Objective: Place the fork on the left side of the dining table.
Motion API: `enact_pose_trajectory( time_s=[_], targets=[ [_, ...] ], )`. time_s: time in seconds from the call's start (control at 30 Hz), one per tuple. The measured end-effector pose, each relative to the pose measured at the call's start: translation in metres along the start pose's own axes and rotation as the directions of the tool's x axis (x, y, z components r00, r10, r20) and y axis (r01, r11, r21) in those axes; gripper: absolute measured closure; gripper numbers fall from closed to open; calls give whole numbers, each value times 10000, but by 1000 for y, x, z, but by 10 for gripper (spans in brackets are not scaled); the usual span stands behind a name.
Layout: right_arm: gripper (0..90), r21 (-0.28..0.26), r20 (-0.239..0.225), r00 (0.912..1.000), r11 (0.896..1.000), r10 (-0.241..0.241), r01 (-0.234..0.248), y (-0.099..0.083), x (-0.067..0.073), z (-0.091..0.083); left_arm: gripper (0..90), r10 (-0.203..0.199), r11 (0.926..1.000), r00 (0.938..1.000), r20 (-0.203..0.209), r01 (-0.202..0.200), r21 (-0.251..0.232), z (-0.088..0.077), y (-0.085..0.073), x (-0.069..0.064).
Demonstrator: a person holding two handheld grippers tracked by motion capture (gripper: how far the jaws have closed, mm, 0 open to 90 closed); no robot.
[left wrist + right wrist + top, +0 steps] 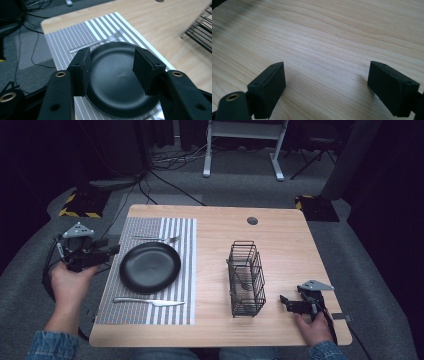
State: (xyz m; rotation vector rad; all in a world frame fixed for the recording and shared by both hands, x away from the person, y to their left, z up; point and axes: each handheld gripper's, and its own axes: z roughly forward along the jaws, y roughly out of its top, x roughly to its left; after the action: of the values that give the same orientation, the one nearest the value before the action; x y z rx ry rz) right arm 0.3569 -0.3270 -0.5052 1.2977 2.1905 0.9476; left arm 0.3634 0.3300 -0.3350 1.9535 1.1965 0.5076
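A black plate [150, 267] lies on a striped placemat [186, 245], with a fork [156, 239] behind it and a knife [149, 301] in front. My left gripper [112, 251] hovers past the table's left edge, pointing toward the plate, held in a hand. In the left gripper view its jaws [112, 53] stand open with nothing between them; the plate [117, 82] and fork [100, 42] lie beyond. My right gripper [284, 300] rests low at the front right of the table, and in the right gripper view it [327, 75] is open over bare wood.
A black wire basket [246, 279] stands upright right of the mat, with a metal utensil inside. The wooden table [290, 245] has a round cable hole [252, 220] at the back. Cables and desk legs lie on the floor behind.
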Motion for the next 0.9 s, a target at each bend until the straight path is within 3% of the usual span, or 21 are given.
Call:
enact_pose_trajectory(
  time_s=[0.2, 0.33, 0.63, 0.73, 0.9],
  targets=[
    [152, 0, -1, 10000, 10000, 2, -2, 0, 0, 0, 478, 369, 9989, 9985, 413, -380, 274, -7, -19, -9],
    [152, -1, 0, 10000, 10000, 0, 0, 0, 0, 0, 475, 789, 9954, 9939, 768, -827, 479, -6, -36, -16],
    [152, -1, 0, 10000, 10000, -3, 3, 0, 0, 0, 459, 637, 9972, 9897, 1279, -682, 316, -7, -58, -22],
    [152, -2, 1, 10000, 10000, -3, 3, 0, 0, 0, 444, 355, 9992, 9825, 1827, -382, 115, -8, -70, -26],
    [152, -1, 0, 10000, 10000, -2, 2, 0, 0, 0, 439, 454, 9987, 9803, 1924, -401, -316, -10, -88, -33]
  ],
)
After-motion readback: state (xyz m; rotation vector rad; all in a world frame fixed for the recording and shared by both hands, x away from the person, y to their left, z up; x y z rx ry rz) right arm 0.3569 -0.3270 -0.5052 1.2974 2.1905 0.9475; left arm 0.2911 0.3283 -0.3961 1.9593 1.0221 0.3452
